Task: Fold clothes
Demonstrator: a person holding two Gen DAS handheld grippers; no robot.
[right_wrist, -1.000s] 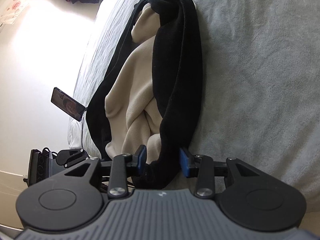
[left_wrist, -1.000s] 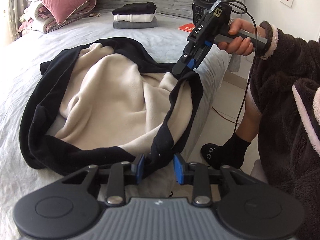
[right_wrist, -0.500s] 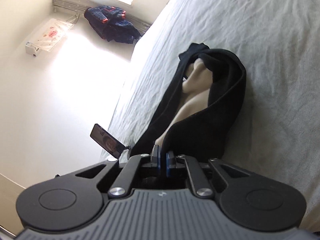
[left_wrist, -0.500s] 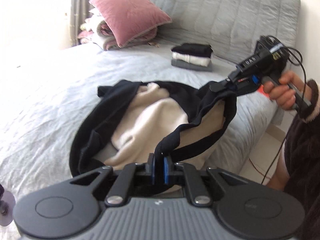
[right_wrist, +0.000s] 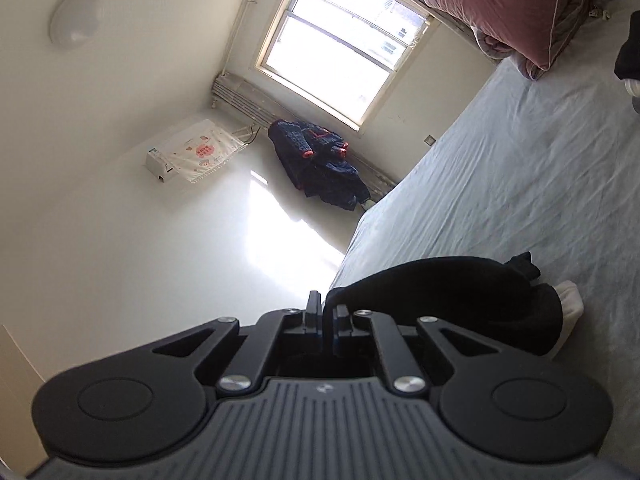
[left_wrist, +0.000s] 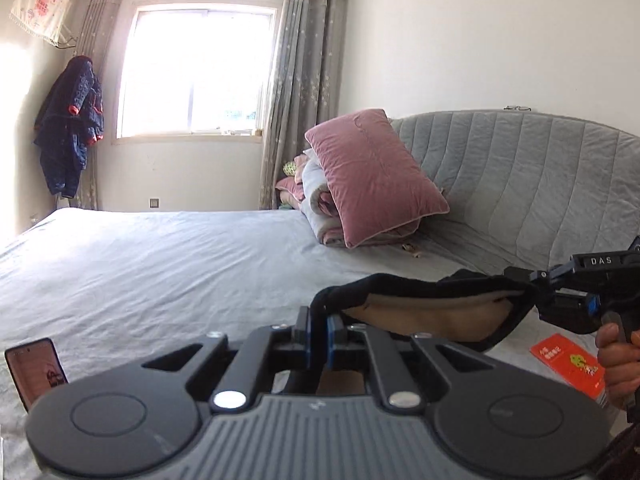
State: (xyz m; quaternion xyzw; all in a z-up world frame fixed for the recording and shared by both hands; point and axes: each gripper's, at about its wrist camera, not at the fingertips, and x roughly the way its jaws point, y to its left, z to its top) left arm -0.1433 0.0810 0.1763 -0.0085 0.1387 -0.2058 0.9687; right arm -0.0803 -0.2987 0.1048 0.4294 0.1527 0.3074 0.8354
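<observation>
Pinching a fold of the black fleece garment with the cream lining (left_wrist: 432, 300), the left gripper (left_wrist: 318, 334) with blue-padded fingers, jaws drawn nearly together on the dark hem. Stretched from there to the right, lifted clear of the pale grey bedsheet (left_wrist: 160, 272), cream inner face sagging below the black edge. Clamped at the far end in the right gripper (left_wrist: 532, 282), black with "DAS" on its side, jaws narrow on the cloth, held by the person's right hand (left_wrist: 618, 364). From the right wrist view, the same narrow grip (right_wrist: 326, 316), black fabric (right_wrist: 460, 300) bulging out to the right of the fingers, a bit of white cloth showing at its far end.

Just left of the near gripper, a dark smartphone on a stand (left_wrist: 36, 372), screen lit. Lower right on the sheet, an orange-red printed card (left_wrist: 568, 364). Farther back, a dusty pink velvet pillow (left_wrist: 372, 176) leaning on folded quilts against the grey quilted headboard (left_wrist: 520, 184). Beyond the bed, a bright window (left_wrist: 196, 72) between grey curtains, and a navy padded jacket with red trim (left_wrist: 70, 132) hanging by the left wall.
</observation>
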